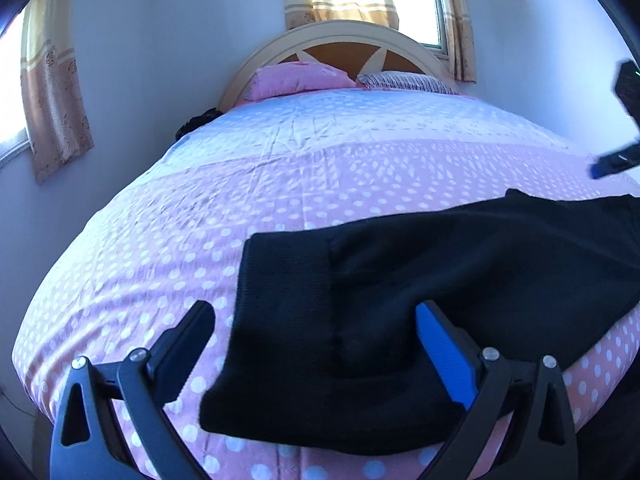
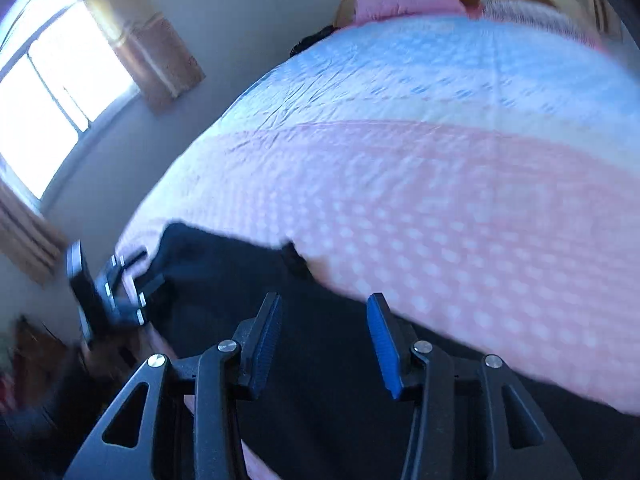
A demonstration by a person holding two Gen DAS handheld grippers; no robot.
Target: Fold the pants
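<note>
Black pants [image 1: 400, 300] lie flat along the near edge of a pink polka-dot bed [image 1: 280, 184]. My left gripper [image 1: 316, 312] is open, its fingers straddling the folded left end of the pants, just above the cloth. In the right wrist view the same pants [image 2: 224, 272] run dark along the bed's near edge. My right gripper [image 2: 324, 308] is open above them, with nothing between its pads. The right gripper [image 1: 612, 164] shows at the far right of the left wrist view, and the left gripper [image 2: 132, 284] shows at the left of the right wrist view.
The bed's far half is covered in pale blue sheet [image 1: 340, 120]. A pink pillow [image 1: 300, 78] and a striped pillow [image 1: 404, 81] lean on a round headboard [image 1: 340, 44]. Curtained windows [image 1: 52, 80] sit on the left and back walls. The right wrist view is motion-blurred.
</note>
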